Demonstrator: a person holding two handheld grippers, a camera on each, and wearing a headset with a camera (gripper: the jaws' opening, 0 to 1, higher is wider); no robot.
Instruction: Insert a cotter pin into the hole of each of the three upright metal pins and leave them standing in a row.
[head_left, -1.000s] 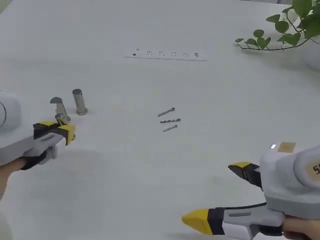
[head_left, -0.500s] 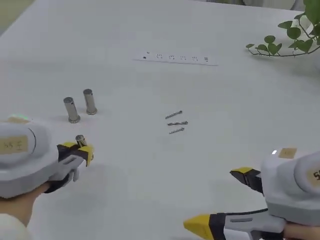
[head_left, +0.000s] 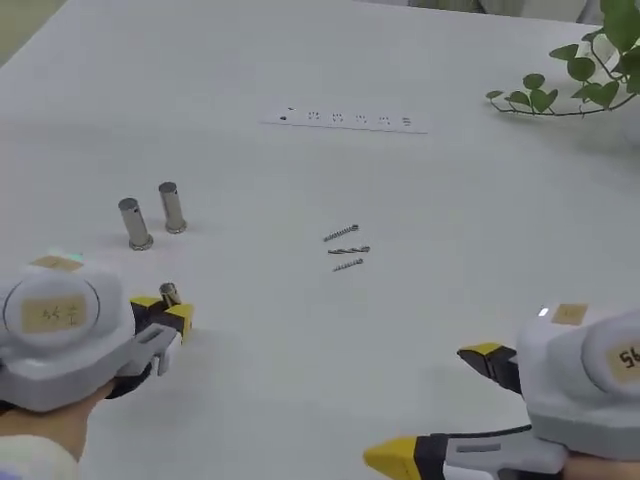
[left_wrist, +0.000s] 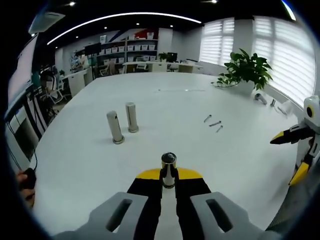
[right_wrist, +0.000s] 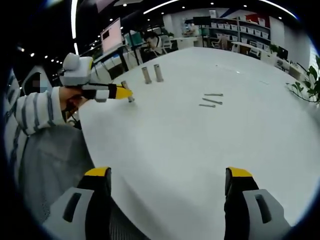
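Observation:
My left gripper (head_left: 165, 312) is shut on a short upright metal pin (head_left: 168, 294), held just above the white table near its front left; the pin (left_wrist: 168, 167) stands between the yellow tips in the left gripper view. Two more metal pins (head_left: 133, 222) (head_left: 171, 206) stand side by side farther back, and are also seen as pins (left_wrist: 114, 127) (left_wrist: 131, 117). Three cotter pins (head_left: 345, 248) lie loose in the table's middle. My right gripper (head_left: 430, 405) hovers open at the front right with nothing between its jaws, well short of the cotter pins (right_wrist: 210, 100).
A white power strip (head_left: 345, 119) lies flat at the back of the table. A leafy plant (head_left: 580, 60) trails over the far right corner. A striped sleeve (right_wrist: 35, 120) shows behind the left gripper (right_wrist: 122, 92). The table's near edge runs just below both grippers.
The left gripper has drawn its metal pin back toward me, away from the two standing pins. The right gripper has stayed open in about the same place.

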